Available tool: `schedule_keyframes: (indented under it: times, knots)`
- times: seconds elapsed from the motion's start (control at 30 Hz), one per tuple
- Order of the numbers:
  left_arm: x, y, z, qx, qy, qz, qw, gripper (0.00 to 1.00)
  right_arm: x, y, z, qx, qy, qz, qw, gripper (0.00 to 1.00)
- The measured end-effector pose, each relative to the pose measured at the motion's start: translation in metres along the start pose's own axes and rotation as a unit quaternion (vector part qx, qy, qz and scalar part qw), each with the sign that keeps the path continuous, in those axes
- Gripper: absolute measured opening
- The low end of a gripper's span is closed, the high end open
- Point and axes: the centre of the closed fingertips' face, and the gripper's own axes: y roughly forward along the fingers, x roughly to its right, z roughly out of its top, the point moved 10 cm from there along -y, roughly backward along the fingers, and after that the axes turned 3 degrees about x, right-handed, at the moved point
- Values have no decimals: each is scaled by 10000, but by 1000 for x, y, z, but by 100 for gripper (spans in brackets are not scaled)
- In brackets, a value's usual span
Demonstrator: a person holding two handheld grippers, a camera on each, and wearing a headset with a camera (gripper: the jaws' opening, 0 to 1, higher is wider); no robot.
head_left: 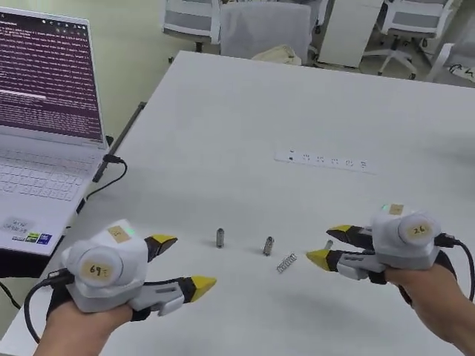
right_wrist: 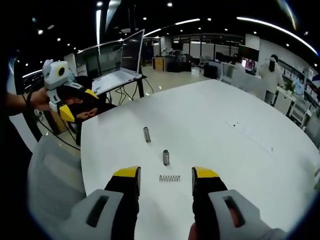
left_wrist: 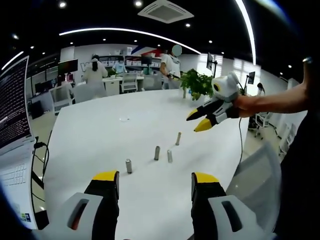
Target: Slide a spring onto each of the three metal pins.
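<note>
1. Closest is the left gripper (head_left: 182, 262), low in the head view. Its jaws are wide apart and hold nothing.
2. Across from it, the right gripper (head_left: 330, 245) is spread open too, with nothing in it. It hangs just over the table (head_left: 245, 111).
3. One spring (head_left: 286, 262) lies flat and loose on the table. It is just beside the right gripper's tips, on the side toward the left gripper.
4. In the right gripper view the spring lies sideways, across the gap between the two jaws and just ahead of them. I think the jaws would press on its ends, so the hand may need to turn first.
5. The right gripper is much nearer the spring than the left gripper is.
6. The near pin (head_left: 268, 245) stands up just past the spring. The far pin (head_left: 220, 237) stands further on, toward the left gripper.
7. A small grey thing (head_left: 329, 243) sits between the right jaws. It may be the third pin, but I cannot tell.
8. Both pins look a bit ribbed. They are too small to tell if springs are on them already.
</note>
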Motion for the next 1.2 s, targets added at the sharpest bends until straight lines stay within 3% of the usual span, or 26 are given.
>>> schedule_keyframes:
  times: [0.33,0.5,0.87,1.2]
  knots:
    - [0,7,8,-12,113,-62,9999,54,-4,-28,-20,120,327,-254,9991,45]
    - [-3,11,12,0,159,-79,9998,54,-9,-47,-31,364,653,-421,9963,47]
    - [-5,18,14,-32,167,-114,9998,54,-18,-77,-51,390,823,-597,9941,55]
    - [0,26,15,-89,169,-211,9996,54,-20,-94,-55,509,937,-781,9912,58]
